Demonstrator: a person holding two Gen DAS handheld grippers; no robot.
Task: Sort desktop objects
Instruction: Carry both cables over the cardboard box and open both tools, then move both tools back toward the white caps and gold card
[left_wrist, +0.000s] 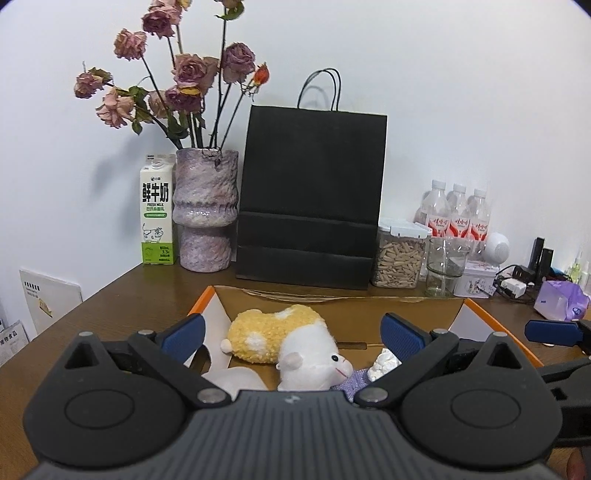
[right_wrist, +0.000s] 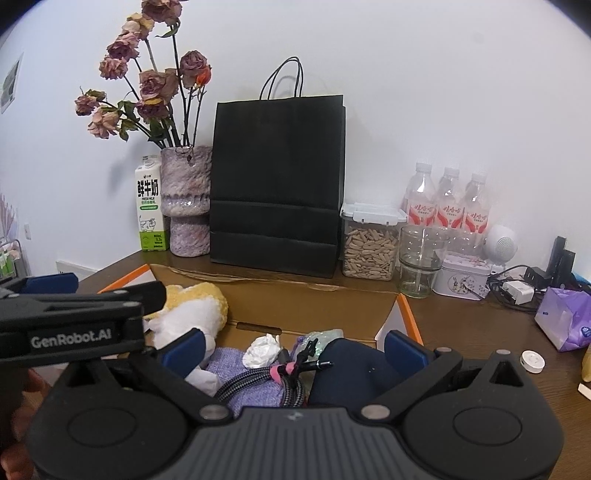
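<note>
Left gripper (left_wrist: 291, 338) held level, blue-padded fingers (left_wrist: 183, 338) spread wide, nothing between them. Right gripper (right_wrist: 291, 349) held alongside, just to its right, likewise spread wide and empty, pads (right_wrist: 402, 349) facing inward. Left gripper's body seen crossing the right one's view from the left, side-on and close.

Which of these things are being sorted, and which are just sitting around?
Job:
open cardboard box
yellow-and-white plush sheep
braided cable bundle
crumpled white tissue

Lying about:
black paper bag
milk carton
vase of dried roses
</note>
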